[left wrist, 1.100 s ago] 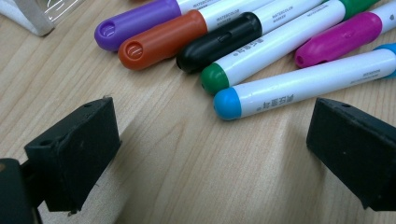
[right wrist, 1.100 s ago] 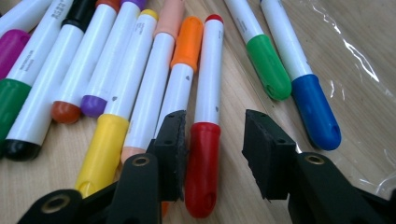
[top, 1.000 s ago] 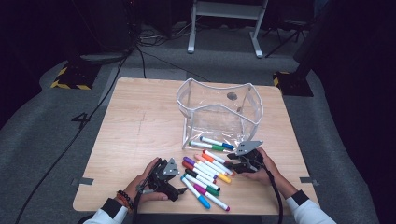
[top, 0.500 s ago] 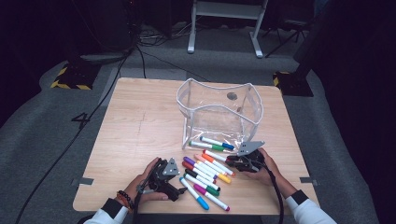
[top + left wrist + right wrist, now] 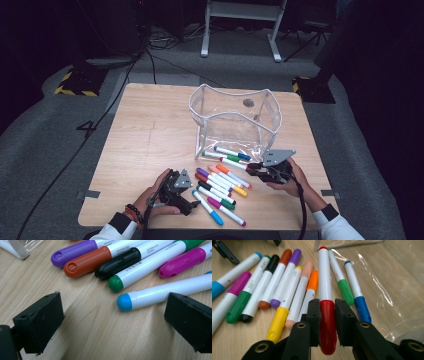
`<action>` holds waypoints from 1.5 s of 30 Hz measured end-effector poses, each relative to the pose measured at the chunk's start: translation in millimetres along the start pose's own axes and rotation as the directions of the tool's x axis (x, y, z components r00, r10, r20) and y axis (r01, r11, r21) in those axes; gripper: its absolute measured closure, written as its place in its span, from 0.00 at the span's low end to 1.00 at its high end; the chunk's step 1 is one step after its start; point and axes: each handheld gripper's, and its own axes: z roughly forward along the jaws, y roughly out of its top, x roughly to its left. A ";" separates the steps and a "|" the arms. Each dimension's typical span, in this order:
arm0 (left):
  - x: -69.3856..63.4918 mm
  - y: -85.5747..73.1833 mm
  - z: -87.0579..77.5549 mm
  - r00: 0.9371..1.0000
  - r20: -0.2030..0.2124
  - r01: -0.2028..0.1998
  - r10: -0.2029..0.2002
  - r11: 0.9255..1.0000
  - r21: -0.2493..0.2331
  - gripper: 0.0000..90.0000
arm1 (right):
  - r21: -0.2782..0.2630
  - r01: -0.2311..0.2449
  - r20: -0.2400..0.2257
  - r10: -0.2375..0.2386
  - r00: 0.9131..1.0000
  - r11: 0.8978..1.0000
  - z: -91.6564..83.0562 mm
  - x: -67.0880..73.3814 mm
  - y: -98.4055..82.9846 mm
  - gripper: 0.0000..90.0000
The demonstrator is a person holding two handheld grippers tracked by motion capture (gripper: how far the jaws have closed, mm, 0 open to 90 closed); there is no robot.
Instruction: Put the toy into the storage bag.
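My right gripper [image 5: 327, 305] is shut on the red cap of a red marker [image 5: 325, 277], whose white barrel points away from it. Its jaws have just been closing, with that marker between them. In the high view the right gripper [image 5: 253, 170] hovers just right of a row of several loose markers [image 5: 220, 185], near the clear pouch [image 5: 235, 117]. My left gripper [image 5: 192, 202] rests at the left end of the row. Its jaws [image 5: 112, 312] stand open just above the wood, and a blue-tipped marker [image 5: 160, 293] lies just beyond them, against the right pad.
A green marker [image 5: 342, 282] and a blue marker [image 5: 357, 290] lie on the pouch's clear plastic flap. The wooden table [image 5: 150, 130] has bare room left of the pouch. Dark floor, cables and a stand's legs lie behind the table.
The right gripper's jaws have narrowed onto the red marker and the hand has risen slightly. The left hand and the loose markers have stayed put.
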 end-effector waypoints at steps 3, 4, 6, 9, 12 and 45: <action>0.0 0.0 0.0 1.000 -0.001 0.000 0.000 1.000 0.001 0.03 | -0.028 0.017 0.007 -0.017 1.000 0.999 -12.1 0.6 5.4 0.84; 0.0 0.0 -0.1 1.000 -0.001 0.001 -0.001 1.000 0.001 0.03 | -0.036 0.020 0.004 -0.020 1.000 0.999 -16.3 0.8 7.5 0.84; 0.0 0.0 0.0 1.000 0.000 0.000 0.000 1.000 0.000 0.03 | -0.053 0.038 0.008 -0.037 0.999 0.998 -24.8 2.8 13.4 0.84; 0.0 0.0 -0.1 1.000 -0.001 0.001 -0.001 1.000 0.002 0.03 | -0.071 0.075 0.013 -0.074 0.997 0.995 -37.9 5.5 25.0 0.84; 0.2 0.1 -0.1 1.000 0.001 -0.002 0.002 1.000 0.001 0.03 | -0.091 0.104 0.020 -0.102 0.995 0.990 -49.6 5.5 38.2 0.84; 0.2 -0.1 0.1 1.000 0.001 -0.001 0.001 1.000 -0.002 0.03 | -0.075 0.054 0.111 -0.045 0.993 0.996 -64.1 -93.0 128.6 0.84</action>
